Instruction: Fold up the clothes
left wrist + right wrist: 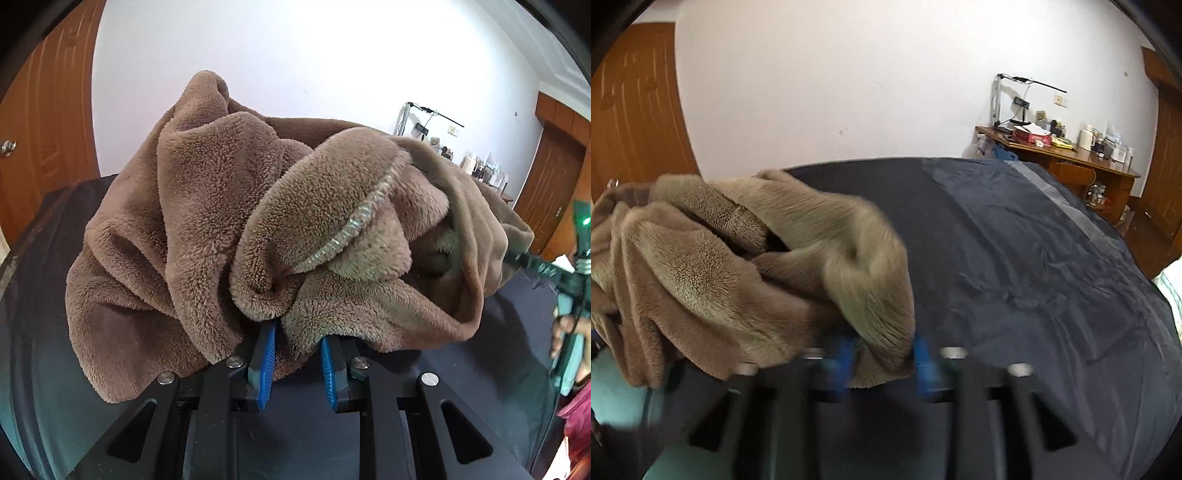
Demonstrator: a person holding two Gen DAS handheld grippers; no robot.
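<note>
Left gripper (295, 354) is pinching a fold of the brown fleece (229, 221), its blue pads (266, 363) narrow on the cloth. Right gripper (884, 363) is blurring; a fleece edge is lying between its parted jaws, whether clamped or loose I cannot tell. The fleece is bunching, lifted above the dark bed (1034, 266). A red box (1032, 137) is sitting on the desk (1071, 158); its print is too small to read.

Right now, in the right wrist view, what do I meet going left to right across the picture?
Wooden door → brown fleece garment → dark blue bed cover → cluttered wooden desk.
</note>
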